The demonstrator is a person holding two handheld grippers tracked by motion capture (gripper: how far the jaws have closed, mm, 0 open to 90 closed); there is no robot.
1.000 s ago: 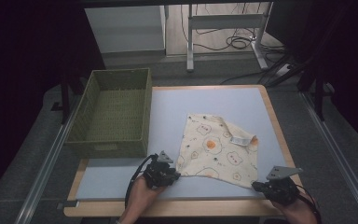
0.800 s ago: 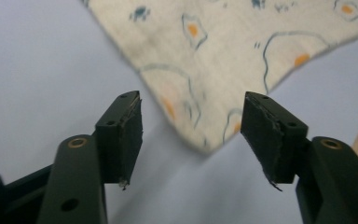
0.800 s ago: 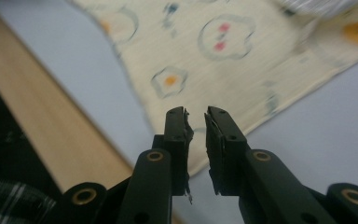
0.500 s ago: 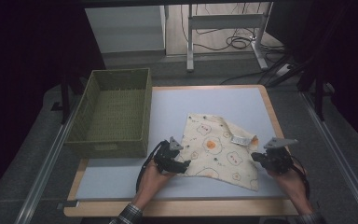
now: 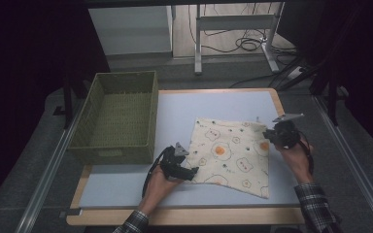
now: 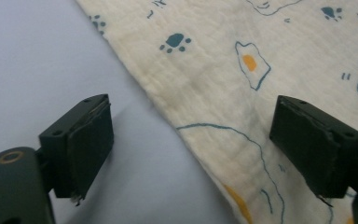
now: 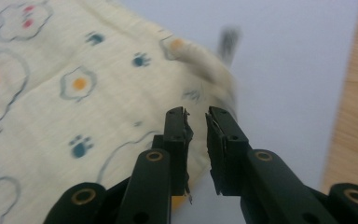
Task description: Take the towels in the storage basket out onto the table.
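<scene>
Cream printed cloth (image 5: 233,153) lying flat on the blue table (image 5: 126,187), right of centre, well apart from the green basket (image 5: 119,116) at the left. Left gripper (image 6: 191,140) at the cloth's near-left edge — jaws wide, straddling the hem, one over bare table, one over fabric, nothing clamped. Right gripper (image 7: 196,140) at the far-right corner — jaws narrow, a slim gap between them, just above the cloth edge. Corner there blurred, slightly raised.
</scene>
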